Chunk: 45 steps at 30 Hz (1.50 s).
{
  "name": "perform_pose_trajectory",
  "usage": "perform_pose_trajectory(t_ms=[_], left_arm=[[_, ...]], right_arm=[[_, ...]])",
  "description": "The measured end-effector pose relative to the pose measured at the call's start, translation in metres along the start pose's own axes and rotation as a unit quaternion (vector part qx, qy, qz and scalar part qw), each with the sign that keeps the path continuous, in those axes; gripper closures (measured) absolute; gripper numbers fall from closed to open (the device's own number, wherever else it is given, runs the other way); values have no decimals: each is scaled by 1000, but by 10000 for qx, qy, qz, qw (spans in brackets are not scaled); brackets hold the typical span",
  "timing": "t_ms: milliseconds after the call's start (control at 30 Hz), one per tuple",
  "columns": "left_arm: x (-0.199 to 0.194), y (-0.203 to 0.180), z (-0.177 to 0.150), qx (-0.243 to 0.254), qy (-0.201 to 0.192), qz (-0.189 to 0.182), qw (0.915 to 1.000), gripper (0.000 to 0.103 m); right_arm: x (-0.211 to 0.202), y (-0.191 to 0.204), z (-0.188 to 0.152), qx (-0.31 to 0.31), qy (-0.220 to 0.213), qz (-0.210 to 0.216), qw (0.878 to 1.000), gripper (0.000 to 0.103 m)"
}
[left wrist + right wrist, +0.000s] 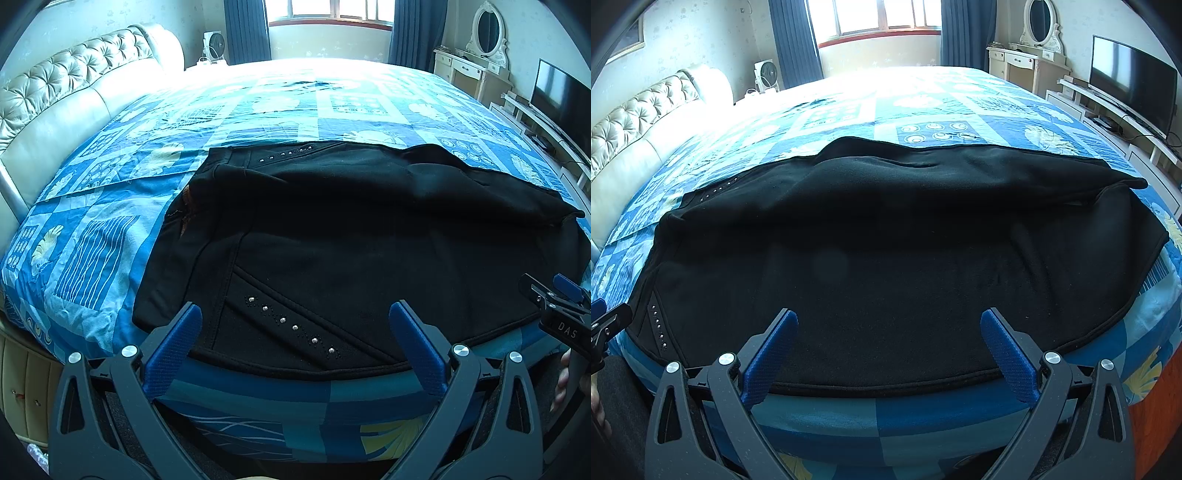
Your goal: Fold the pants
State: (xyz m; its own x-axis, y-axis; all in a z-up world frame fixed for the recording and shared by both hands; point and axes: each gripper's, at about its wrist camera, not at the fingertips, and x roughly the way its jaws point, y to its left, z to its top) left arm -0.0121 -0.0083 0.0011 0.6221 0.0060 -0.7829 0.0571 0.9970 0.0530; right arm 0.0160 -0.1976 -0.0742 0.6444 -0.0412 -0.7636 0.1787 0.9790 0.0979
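Black pants (351, 236) lie folded over on the blue patterned bed cover (92, 229), near the bed's front edge. Rows of silver studs (291, 326) mark the waist end at the left. My left gripper (295, 314) is open, just above the front hem by the studs, holding nothing. In the right wrist view the same pants (886, 251) fill the middle, and my right gripper (888, 321) hangs open over their front edge, empty. The right gripper's tip (554, 299) shows at the far right of the left wrist view.
A tufted cream headboard (55, 85) runs along the left. A television (1130, 81) on a low white stand and a dressing table with an oval mirror (1039, 22) stand at the right. A window with blue curtains (328, 11) is at the back. The bed cover (923, 103) stretches beyond the pants.
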Motion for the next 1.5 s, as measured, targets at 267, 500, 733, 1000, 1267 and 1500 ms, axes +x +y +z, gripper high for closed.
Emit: perform_pose_trajectory(t_ms=[267, 500, 733, 1000, 1267, 1500], left_arm=[[0, 0, 1, 35, -26, 32, 10000, 2], [4, 1, 0, 123, -34, 66, 9999, 2], [13, 3, -5, 174, 38, 213, 9996, 2], [23, 12, -2, -141, 257, 512, 9983, 2], [26, 15, -5, -220, 424, 802, 9956, 2], [32, 10, -10, -200, 602, 869, 9942, 2]], right_arm=[[1, -22, 10, 560, 203, 560, 9966, 4], [-33, -133, 36, 2102, -397, 1128, 9703, 4], [-51, -313, 9, 4398, -1250, 1167, 8817, 4], [9, -393, -15, 5983, -1499, 2290, 7531, 4], [27, -405, 8, 5998, -1653, 1723, 7637, 51], [26, -418, -8, 6016, -1566, 1331, 7719, 92]])
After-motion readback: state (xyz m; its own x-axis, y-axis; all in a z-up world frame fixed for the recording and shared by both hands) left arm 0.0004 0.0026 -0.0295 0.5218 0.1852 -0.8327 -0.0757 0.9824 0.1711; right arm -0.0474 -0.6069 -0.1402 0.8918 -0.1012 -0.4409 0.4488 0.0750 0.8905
